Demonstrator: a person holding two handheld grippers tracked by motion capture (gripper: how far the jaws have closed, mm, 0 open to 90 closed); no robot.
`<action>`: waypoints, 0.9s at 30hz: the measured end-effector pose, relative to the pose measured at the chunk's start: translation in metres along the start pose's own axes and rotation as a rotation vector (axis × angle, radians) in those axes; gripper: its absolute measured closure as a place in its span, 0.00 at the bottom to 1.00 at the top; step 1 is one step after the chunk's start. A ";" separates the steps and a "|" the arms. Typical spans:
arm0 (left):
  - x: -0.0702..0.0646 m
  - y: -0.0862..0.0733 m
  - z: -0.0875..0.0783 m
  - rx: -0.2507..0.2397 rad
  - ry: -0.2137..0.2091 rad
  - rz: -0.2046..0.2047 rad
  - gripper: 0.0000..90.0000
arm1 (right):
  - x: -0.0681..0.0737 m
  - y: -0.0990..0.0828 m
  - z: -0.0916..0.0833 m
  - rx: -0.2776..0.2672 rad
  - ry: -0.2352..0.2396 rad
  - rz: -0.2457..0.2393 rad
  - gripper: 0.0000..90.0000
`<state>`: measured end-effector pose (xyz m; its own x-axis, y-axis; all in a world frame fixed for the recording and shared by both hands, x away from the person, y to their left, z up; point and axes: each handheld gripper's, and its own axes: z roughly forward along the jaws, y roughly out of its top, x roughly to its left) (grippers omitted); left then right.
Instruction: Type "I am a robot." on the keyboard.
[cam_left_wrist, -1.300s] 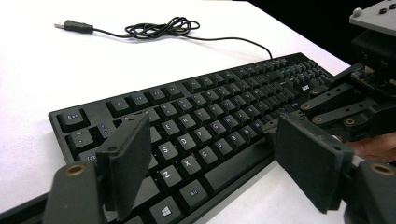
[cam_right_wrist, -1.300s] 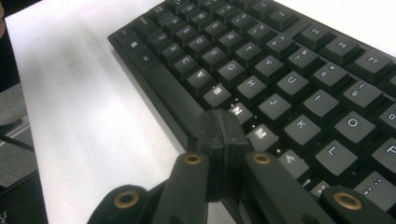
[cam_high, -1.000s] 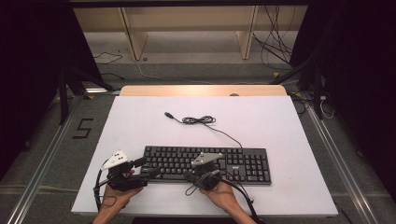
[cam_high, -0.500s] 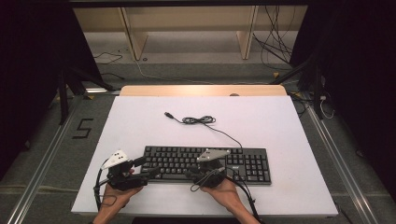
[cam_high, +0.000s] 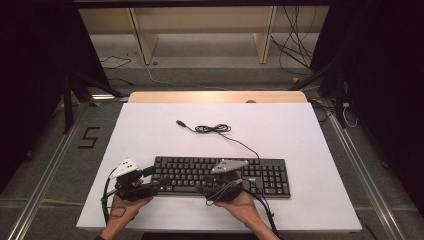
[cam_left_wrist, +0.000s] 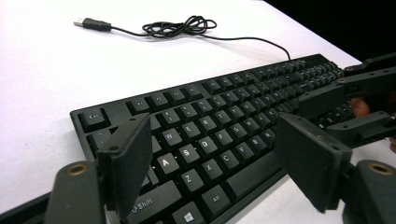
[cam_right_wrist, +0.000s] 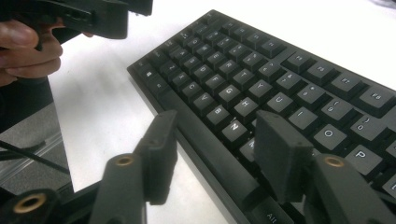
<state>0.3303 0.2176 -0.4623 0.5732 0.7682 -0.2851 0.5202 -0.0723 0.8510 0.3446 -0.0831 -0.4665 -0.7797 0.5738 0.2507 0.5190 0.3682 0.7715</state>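
Item: black keyboard (cam_high: 220, 175), near edge of white counter (cam_high: 300, 130), one tool at each end of its front.

Detail: keyboard lies flat and square to the person, its cable (cam_high: 215, 129) loosely coiled behind it, plug unconnected. Left tool (cam_left_wrist: 215, 158) hangs over the left-hand keys, jaws wide, gripping nothing. Right tool (cam_right_wrist: 212, 144) straddles the front edge by the space bar; its jaws have just been opening, the rim between them, pads not pressing. Judged status: the keyboard appears freshly let go at the right; cable untouched, any further handling not yet begun.
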 end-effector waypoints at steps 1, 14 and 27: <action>0.000 0.000 0.001 -0.001 0.003 -0.005 0.31 | 0.000 0.000 0.000 -0.002 0.000 0.000 0.53; 0.012 0.000 0.008 0.022 0.039 -0.022 0.55 | 0.002 0.000 -0.004 -0.019 0.000 -0.011 0.46; 0.015 -0.001 0.017 0.094 0.065 -0.007 0.79 | 0.003 -0.001 -0.008 -0.029 -0.001 -0.024 0.42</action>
<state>0.3488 0.2191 -0.4752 0.5285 0.8084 -0.2593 0.5832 -0.1237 0.8029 0.3391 -0.0880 -0.4620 -0.7913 0.5661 0.2312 0.4899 0.3605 0.7938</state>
